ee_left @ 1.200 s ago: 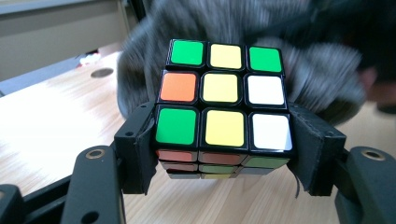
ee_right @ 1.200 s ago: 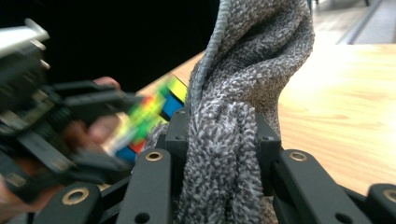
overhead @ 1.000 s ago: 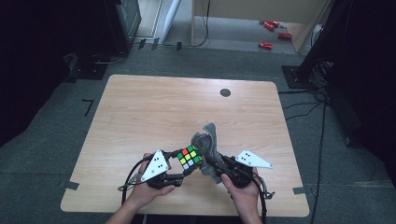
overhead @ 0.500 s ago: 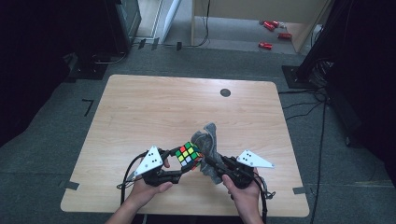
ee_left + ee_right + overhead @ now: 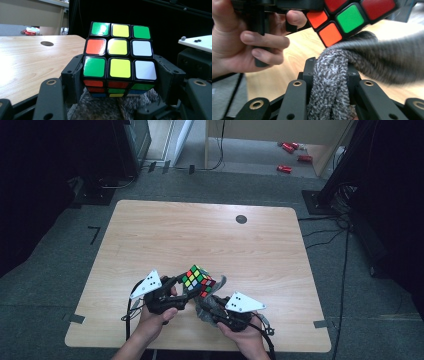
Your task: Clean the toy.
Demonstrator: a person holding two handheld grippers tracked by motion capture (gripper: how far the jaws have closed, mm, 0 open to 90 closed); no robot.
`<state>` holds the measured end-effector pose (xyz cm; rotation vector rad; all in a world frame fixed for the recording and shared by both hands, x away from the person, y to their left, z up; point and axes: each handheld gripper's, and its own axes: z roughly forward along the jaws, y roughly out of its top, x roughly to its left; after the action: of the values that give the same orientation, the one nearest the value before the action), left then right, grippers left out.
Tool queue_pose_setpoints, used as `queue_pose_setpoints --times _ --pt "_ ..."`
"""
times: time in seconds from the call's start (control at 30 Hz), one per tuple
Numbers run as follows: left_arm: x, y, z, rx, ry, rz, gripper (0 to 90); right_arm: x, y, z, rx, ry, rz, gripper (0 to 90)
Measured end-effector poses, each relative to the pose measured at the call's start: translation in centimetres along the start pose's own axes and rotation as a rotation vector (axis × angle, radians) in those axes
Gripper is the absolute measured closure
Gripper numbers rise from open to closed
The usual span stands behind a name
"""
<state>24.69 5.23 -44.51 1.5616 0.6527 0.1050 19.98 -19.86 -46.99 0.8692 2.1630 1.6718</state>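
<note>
Left hand-held gripper (image 5: 186,287) clenched on the puzzle cube (image 5: 198,280), held above the near edge of the worktop (image 5: 200,235). Right hand-held gripper (image 5: 210,306) grasps a bunched grey cloth (image 5: 332,82), jaws having just been closing; cloth touches the cube's underside.

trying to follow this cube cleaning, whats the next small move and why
Probably draw the grey cloth, pinched in the right tongs, across the cube's underside. The left tongs clamp the cube off the table, and the cloth already touches its lower orange and green stickers.
</note>
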Motion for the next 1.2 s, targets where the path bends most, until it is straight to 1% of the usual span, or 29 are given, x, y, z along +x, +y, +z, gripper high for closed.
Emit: queue_pose_setpoints --times 0.03,0.1,0.13,0.17,0.2,0.27,0.37,0.4,0.43,0.5,0.53,0.6,0.63,0.67,0.73,0.83,0.9,0.93,1.0,1.07,1.1,1.2 --pt "0.0 0.0 0.0 0.001 0.001 -0.002 34.8 -0.2 0.1 -0.2 -0.012 -0.02 -0.013 71.6" --pt "0.1 0.0 0.0 0.006 -0.004 -0.001 34.8 -1.0 0.3 -0.9 -0.07 -0.07 -0.008 71.6" --pt "0.1 -0.1 0.1 0.008 -0.008 -0.002 34.8 -1.3 0.4 -1.2 -0.097 -0.096 -0.015 71.4" --pt "0.0 -0.1 0.1 0.009 -0.012 -0.005 34.8 -1.4 0.4 -1.4 -0.114 -0.123 -0.041 71.2" --pt "0.0 -0.1 0.2 0.008 -0.013 -0.009 34.8 -1.5 0.4 -1.5 -0.122 -0.138 -0.068 71.0" --pt "-0.1 -0.1 0.2 0.011 -0.014 -0.001 34.8 -1.2 0.1 -1.2 -0.117 -0.131 -0.121 70.8" --pt "0.0 -0.1 0.2 0.009 -0.012 -0.006 34.8 -0.2 -0.6 -0.1 -0.064 -0.082 -0.18 69.6" --pt "0.1 0.0 0.1 0.008 -0.009 -0.01 34.8 0.2 -0.7 0.2 -0.049 -0.068 -0.19 69.4" --pt "0.1 0.0 0.1 0.002 -0.008 -0.016 34.8 0.4 -0.8 0.5 -0.04 -0.06 -0.194 69.0" --pt "0.1 0.1 0.0 -0.006 -0.005 -0.011 34.8 0.4 -0.6 0.4 -0.047 -0.064 -0.186 68.7" --pt "0.1 0.1 -0.1 -0.004 -0.005 -0.013 34.8 0.2 -0.4 0.2 -0.062 -0.075 -0.173 68.7" --pt "-0.1 0.1 0.0 -0.003 -0.006 -0.01 34.8 -0.5 -0.1 -0.6 -0.112 -0.108 -0.137 68.8" --pt "-0.1 0.0 0.0 -0.001 -0.01 -0.008 34.8 -0.7 0.1 -0.9 -0.13 -0.123 -0.127 68.8" --pt "-0.1 0.0 0.1 -0.004 -0.011 -0.009 34.8 -0.9 0.2 -1.2 -0.136 -0.134 -0.125 68.9" --pt "-0.1 0.0 0.1 -0.004 -0.012 -0.013 34.8 -0.7 0.1 -1.1 -0.128 -0.13 -0.129 69.2" --pt "0.0 0.0 0.1 -0.003 -0.006 -0.016 34.8 0.2 -0.6 0.0 -0.083 -0.066 -0.146 68.1" --pt "0.1 0.1 0.0 -0.002 -0.002 -0.015 34.8 1.0 -0.9 0.8 -0.042 -0.036 -0.172 68.0" --pt "0.1 0.1 0.0 -0.005 -0.003 -0.016 34.8 1.2 -0.9 0.9 -0.038 -0.032 -0.183 68.0" --pt "0.1 0.1 -0.1 -0.01 -0.004 -0.022 34.8 0.9 -0.6 0.7 -0.042 -0.047 -0.187 67.9" --pt "0.1 0.1 -0.1 -0.004 -0.003 -0.019 34.8 0.3 -0.4 0.0 -0.061 -0.086 -0.175 68.3" --pt "0.1 0.1 -0.1 -0.002 0.003 -0.012 34.8 0.0 -0.3 -0.3 -0.075 -0.098 -0.17 68.8" --pt "0.1 0.2 -0.1 -0.011 -0.003 -0.019 34.8 -0.3 0.1 -0.8 -0.095 -0.098 -0.185 69.1"
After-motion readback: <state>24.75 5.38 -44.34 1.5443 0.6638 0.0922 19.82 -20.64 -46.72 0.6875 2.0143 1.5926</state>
